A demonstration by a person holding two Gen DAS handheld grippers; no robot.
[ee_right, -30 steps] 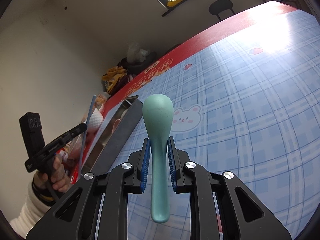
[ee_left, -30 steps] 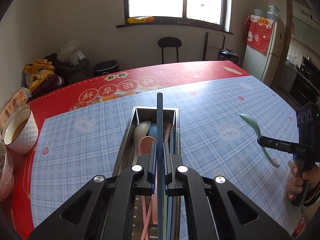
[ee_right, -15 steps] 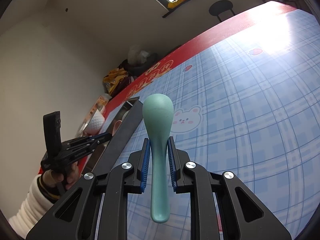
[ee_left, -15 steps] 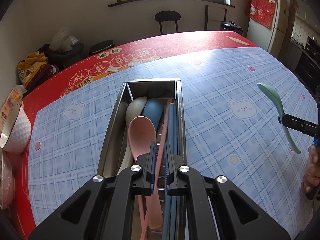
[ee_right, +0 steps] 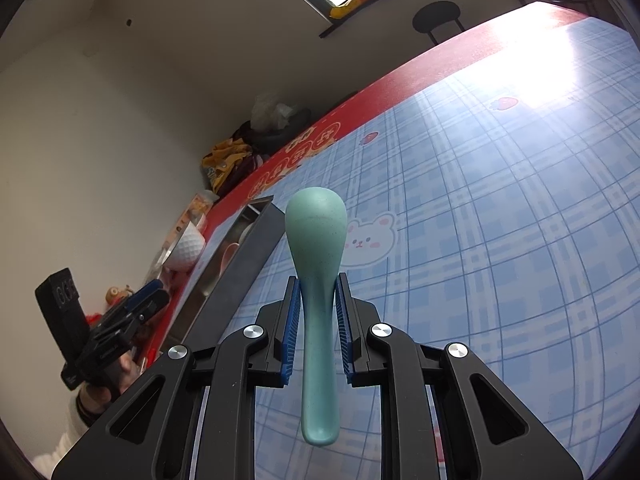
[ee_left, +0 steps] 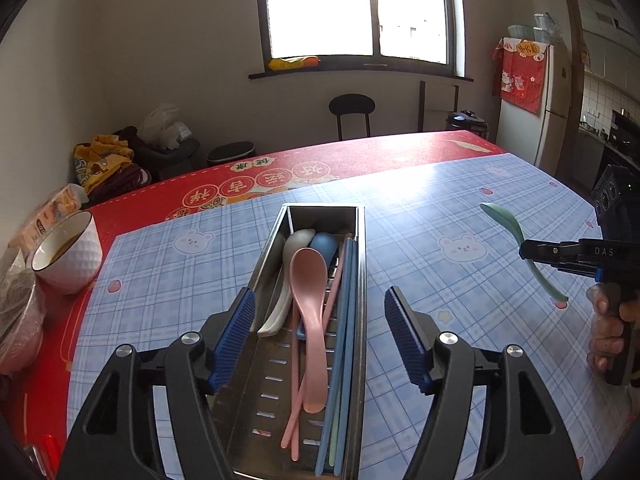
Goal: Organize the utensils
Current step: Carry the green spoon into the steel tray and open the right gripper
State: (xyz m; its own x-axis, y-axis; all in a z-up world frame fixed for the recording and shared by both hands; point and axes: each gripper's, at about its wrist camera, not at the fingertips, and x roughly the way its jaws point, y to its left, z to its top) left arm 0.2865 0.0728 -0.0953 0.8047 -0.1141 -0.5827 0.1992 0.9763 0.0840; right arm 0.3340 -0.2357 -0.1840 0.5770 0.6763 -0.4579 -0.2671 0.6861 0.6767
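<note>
A long steel utensil tray [ee_left: 362, 264] lies on the table and holds a pink spoon [ee_left: 310, 308], a grey spoon [ee_left: 290, 258], a blue spoon [ee_left: 324, 246], pink chopsticks [ee_left: 294, 412] and blue chopsticks [ee_left: 344, 344]. My left gripper [ee_left: 320, 336] is open and empty above the tray's near half. My right gripper [ee_right: 316, 316] is shut on a green spoon [ee_right: 316, 248], bowl forward, held above the table to the right of the tray [ee_right: 236, 276]. The green spoon also shows in the left wrist view [ee_left: 516, 240].
A white bowl [ee_left: 66, 254] with brown liquid stands at the table's left edge, beside bags and a packet [ee_left: 52, 210]. The table carries a blue checked cloth [ee_left: 460, 208] over a red cloth [ee_left: 360, 156]. A stool [ee_left: 352, 112] and a fridge [ee_left: 536, 96] stand beyond.
My left gripper let go of the blue chopstick, which now lies in the tray, and its jaws opened wide. My right gripper kept hold of the green spoon and hardly moved.
</note>
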